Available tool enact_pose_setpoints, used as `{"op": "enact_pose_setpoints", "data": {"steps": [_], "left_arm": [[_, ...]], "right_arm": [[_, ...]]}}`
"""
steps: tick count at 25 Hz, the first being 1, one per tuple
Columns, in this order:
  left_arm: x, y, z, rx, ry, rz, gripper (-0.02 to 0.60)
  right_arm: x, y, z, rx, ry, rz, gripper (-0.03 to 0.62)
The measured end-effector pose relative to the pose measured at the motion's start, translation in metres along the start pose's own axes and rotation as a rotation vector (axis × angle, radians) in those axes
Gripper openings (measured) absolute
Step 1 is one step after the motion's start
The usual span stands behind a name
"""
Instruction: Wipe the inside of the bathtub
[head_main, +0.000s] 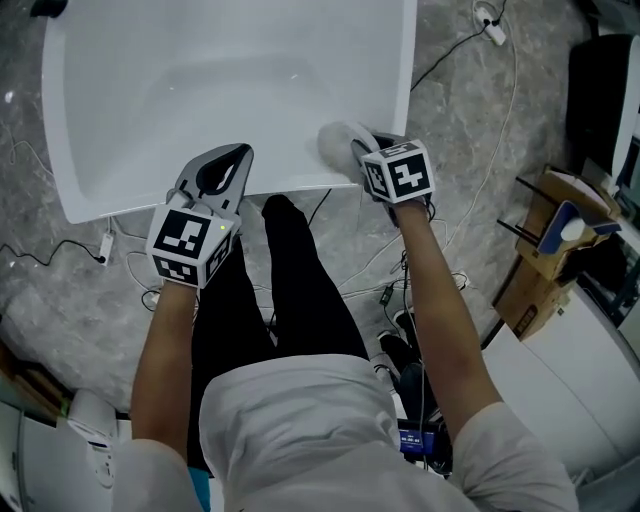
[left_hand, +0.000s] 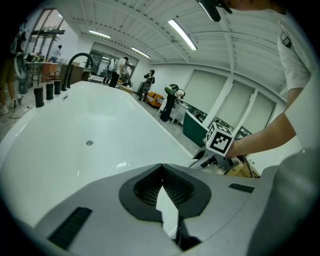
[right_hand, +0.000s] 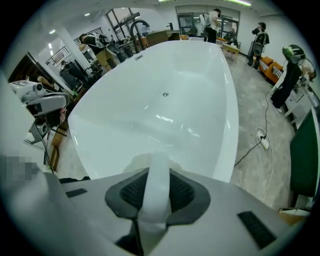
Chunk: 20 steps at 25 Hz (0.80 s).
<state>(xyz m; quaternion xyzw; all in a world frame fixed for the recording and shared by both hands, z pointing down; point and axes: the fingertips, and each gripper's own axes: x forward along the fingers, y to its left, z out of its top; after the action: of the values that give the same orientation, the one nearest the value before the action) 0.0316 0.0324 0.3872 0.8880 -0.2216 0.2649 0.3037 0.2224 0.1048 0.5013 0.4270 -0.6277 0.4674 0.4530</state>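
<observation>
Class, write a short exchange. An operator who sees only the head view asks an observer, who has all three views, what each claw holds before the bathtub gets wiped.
Operator: From above I see something pale at the tip of the right claw. Is it gripped?
Observer: Yes. In the right gripper view the jaws are shut on a white cloth, which sticks out ahead of them.
Operator: And the left claw?
Observer: The left gripper view shows its tips together, with nothing between them.
</observation>
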Motion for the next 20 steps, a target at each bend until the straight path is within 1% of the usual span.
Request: {"op": "enact_pose_setpoints", "data": {"steps": [3, 6, 10, 20], "left_arm": [[0.004, 0.004, -0.003, -0.009, 0.002, 0.001, 0.012], [0.004, 0.009, -0.007, -0.011, 0.003, 0.002, 0.012], [0.0, 0.018, -0.013, -0.016, 0.008, 0.011, 0.012], [-0.013, 0.042, -0.016, -0.053, -0.014, 0.058, 0.012]], "right_arm": [[0.009, -0.002, 0.0, -0.005, 0.028, -0.002, 0.097], [0.018, -0.001, 0.004, 0.026, 0.038, 0.003, 0.097], [0.029, 0.008, 0.012, 0.093, 0.025, 0.04, 0.097], [0.038, 0.034, 0.024, 0.11, 0.0, 0.086, 0.097]]}}
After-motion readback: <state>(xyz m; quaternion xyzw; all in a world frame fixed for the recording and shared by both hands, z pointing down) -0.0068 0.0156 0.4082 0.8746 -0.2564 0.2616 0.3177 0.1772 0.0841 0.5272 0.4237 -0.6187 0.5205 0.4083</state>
